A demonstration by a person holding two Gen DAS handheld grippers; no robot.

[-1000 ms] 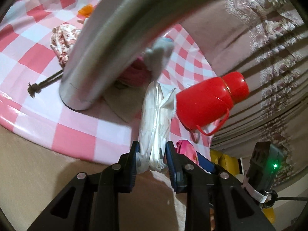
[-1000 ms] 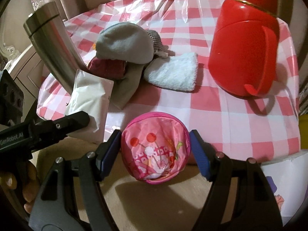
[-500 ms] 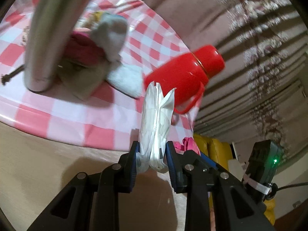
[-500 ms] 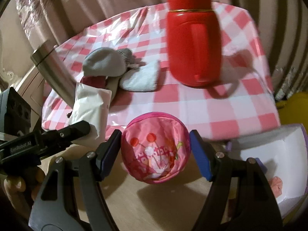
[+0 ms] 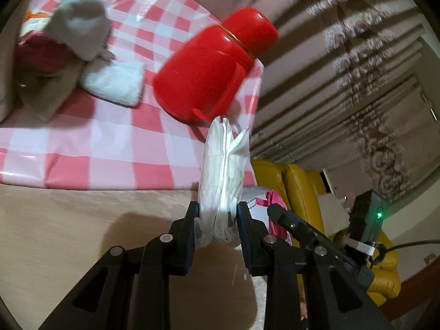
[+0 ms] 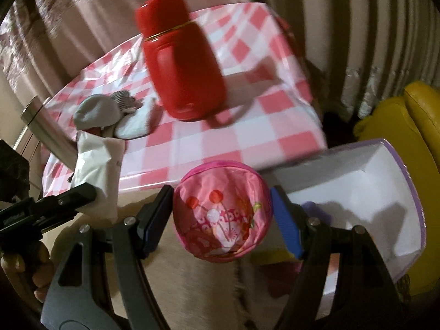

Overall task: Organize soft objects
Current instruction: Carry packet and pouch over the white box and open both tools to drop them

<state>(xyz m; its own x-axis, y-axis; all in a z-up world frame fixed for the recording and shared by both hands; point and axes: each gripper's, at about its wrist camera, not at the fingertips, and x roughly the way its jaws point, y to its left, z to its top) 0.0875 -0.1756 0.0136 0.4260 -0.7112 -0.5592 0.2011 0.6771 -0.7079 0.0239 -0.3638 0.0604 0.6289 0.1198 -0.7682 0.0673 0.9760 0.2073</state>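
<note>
Two soft things are off the table at once. The left gripper (image 5: pixel 217 217) is clamped narrowly on a white plastic-wrapped packet (image 5: pixel 224 170), held upright by its bottom edge; the right gripper (image 6: pixel 222 214) stands wide around a round pink pouch (image 6: pixel 222 211), pads pressed to its sides. A white box with a purple rim (image 6: pixel 396 165) sits open just beside the pouch. Slick wrapping could probably slide from that shallow pinch. Squashy fabric may squeeze out sideways. Either carried load could clip the red flask (image 6: pixel 181 57) on the checked tablecloth (image 6: pixel 261 126).
</note>
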